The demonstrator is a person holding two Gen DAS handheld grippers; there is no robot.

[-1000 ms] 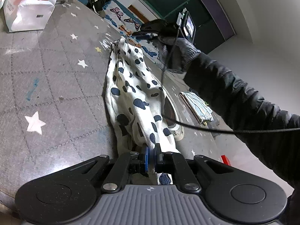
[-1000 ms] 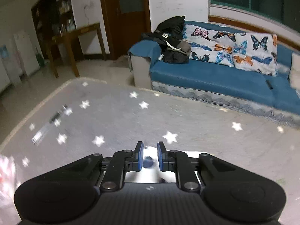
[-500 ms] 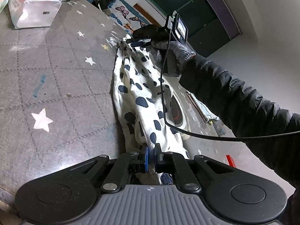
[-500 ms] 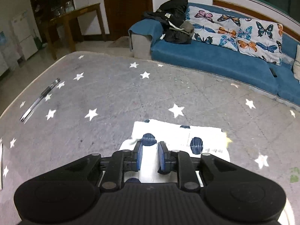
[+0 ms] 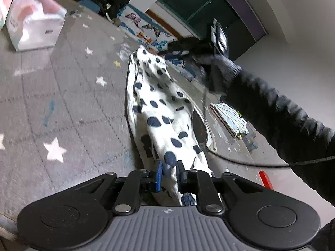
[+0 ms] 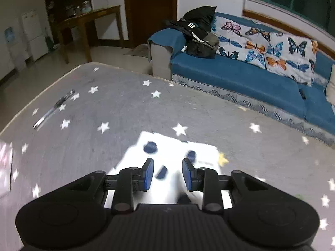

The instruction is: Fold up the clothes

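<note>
Both jaws have just been opening: the left hand-held gripper (image 5: 169, 174) stands released with the spotted white garment (image 5: 159, 113) between its pads, the right hand-held gripper (image 6: 167, 174) likewise unclenched over the garment's far end, stretched across the star-patterned grey worktop (image 5: 62, 96).

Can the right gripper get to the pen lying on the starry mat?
Probably yes. The pen lies in the open on the grey mat, off to the left of the right gripper, with nothing between them. Its jaws have just opened over the spotted cloth.
</note>
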